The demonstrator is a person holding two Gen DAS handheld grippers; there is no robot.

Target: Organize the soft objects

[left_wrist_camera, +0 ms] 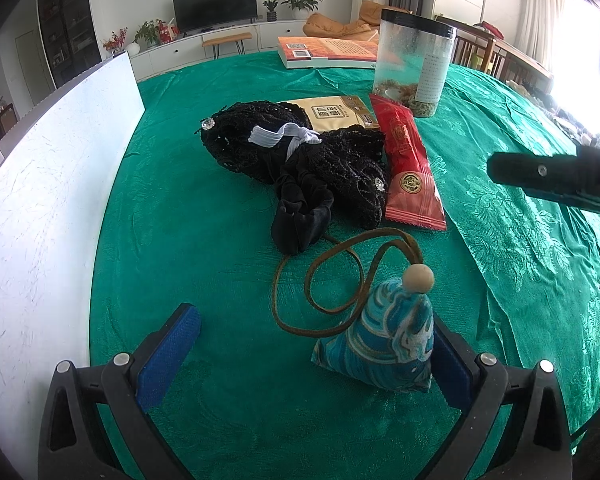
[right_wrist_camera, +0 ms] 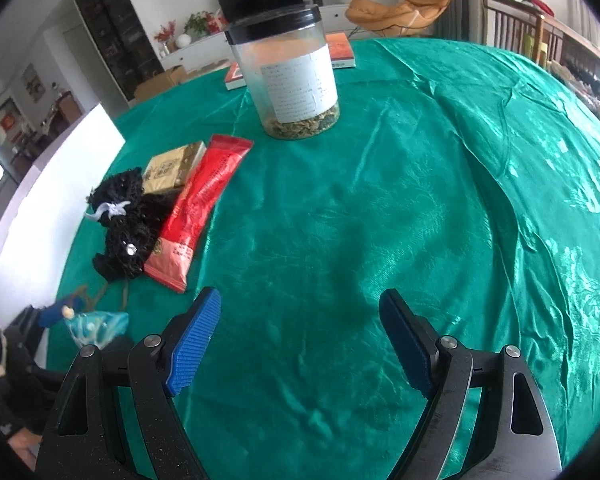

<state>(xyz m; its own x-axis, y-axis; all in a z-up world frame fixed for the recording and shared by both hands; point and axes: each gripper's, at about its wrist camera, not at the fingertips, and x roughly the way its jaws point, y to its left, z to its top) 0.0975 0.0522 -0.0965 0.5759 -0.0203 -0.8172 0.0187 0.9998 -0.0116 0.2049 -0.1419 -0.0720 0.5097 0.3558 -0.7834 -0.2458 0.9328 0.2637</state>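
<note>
A blue patterned sachet [left_wrist_camera: 384, 340] with a wooden bead and a brown cord loop [left_wrist_camera: 324, 272] lies on the green tablecloth, resting against the right finger of my left gripper [left_wrist_camera: 312, 344], which is open around it. A heap of black lace and velvet fabric [left_wrist_camera: 308, 168] with a white elastic band [left_wrist_camera: 280, 134] lies beyond. The sachet [right_wrist_camera: 96, 326] and the black fabric [right_wrist_camera: 124, 224] also show at the left of the right wrist view. My right gripper [right_wrist_camera: 300, 320] is open and empty over bare cloth.
A red snack packet [left_wrist_camera: 410, 168] and a tan packet [left_wrist_camera: 332, 112] lie beside the black fabric. A clear jar with a black lid [right_wrist_camera: 288, 76] and a book [left_wrist_camera: 324, 52] stand farther back. A white board [left_wrist_camera: 48, 200] borders the left. The right gripper's body [left_wrist_camera: 556, 180] enters from the right.
</note>
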